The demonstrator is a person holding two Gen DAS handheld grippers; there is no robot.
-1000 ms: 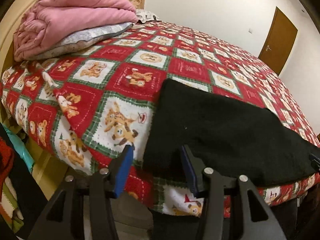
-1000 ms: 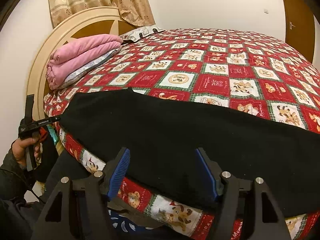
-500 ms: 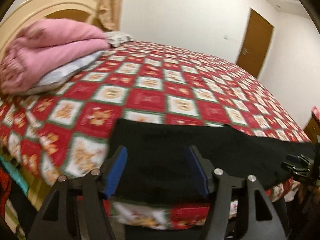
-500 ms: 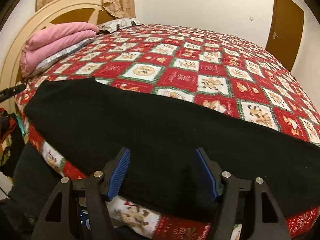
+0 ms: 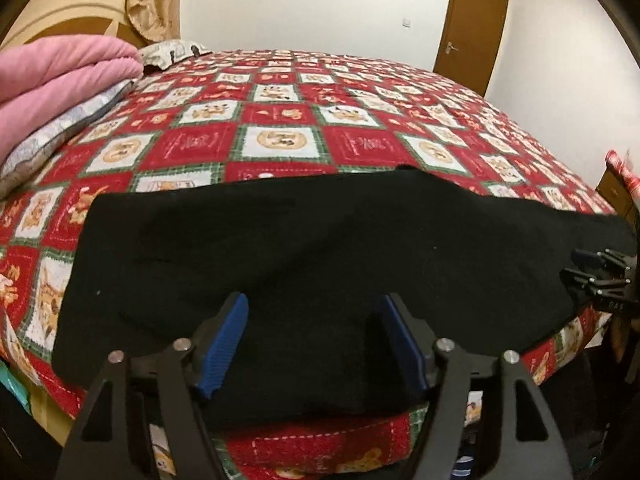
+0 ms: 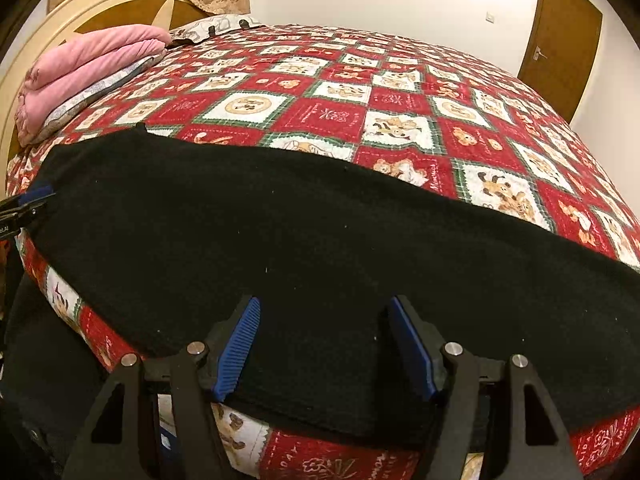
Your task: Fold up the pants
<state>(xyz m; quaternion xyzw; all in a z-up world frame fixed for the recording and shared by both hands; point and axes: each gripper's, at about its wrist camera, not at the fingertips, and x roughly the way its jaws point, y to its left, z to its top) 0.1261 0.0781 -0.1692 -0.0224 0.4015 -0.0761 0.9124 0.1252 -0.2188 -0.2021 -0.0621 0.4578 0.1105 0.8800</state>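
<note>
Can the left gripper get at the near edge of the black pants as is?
Probably yes. The left gripper is open, above the near hem of the black pants, which lie flat at the bed edge; nothing is between them.

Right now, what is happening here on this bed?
A person is about to fold black pants that lie flat along the near edge of a bed with a red teddy-bear quilt. The left tongs and the right tongs are both open, each over the near edge of the pants, and neither grips the cloth yet. A folded pink blanket sits on a pillow by the headboard.
</note>
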